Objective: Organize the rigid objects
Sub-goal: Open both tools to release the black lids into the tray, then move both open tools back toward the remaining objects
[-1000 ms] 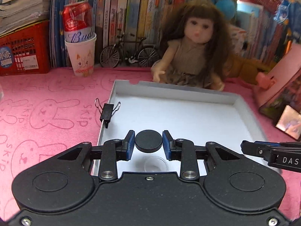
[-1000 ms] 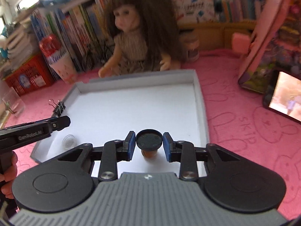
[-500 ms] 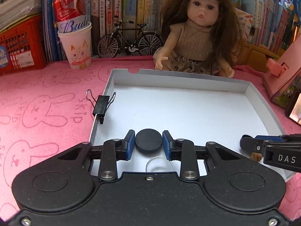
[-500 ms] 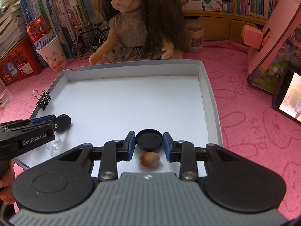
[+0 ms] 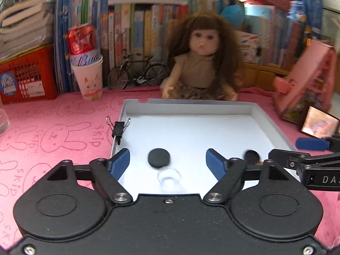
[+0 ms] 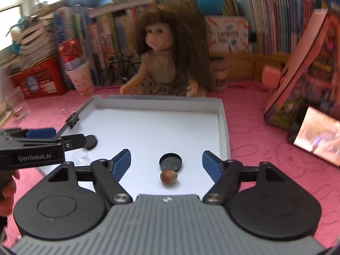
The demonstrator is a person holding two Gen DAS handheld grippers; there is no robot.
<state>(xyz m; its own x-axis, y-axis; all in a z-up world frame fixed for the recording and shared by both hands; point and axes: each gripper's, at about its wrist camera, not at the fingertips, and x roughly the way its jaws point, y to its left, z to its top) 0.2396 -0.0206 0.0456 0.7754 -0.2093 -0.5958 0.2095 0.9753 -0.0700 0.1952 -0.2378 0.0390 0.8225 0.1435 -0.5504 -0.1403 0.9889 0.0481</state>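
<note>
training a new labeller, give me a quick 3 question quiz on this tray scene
1. True or false: the left gripper is shut on the black disc.
2. What lies just in front of the upturned cap in the right wrist view? A) hazelnut B) coin C) battery
3. Fill in: the binder clip is clamped on the tray's ____ wall, as the left wrist view shows it.

Key
1. False. Its jaws have just been opening and the disc lies free on the tray floor.
2. A, the hazelnut; the right gripper is open too, its jaws just opened.
3. left
</note>
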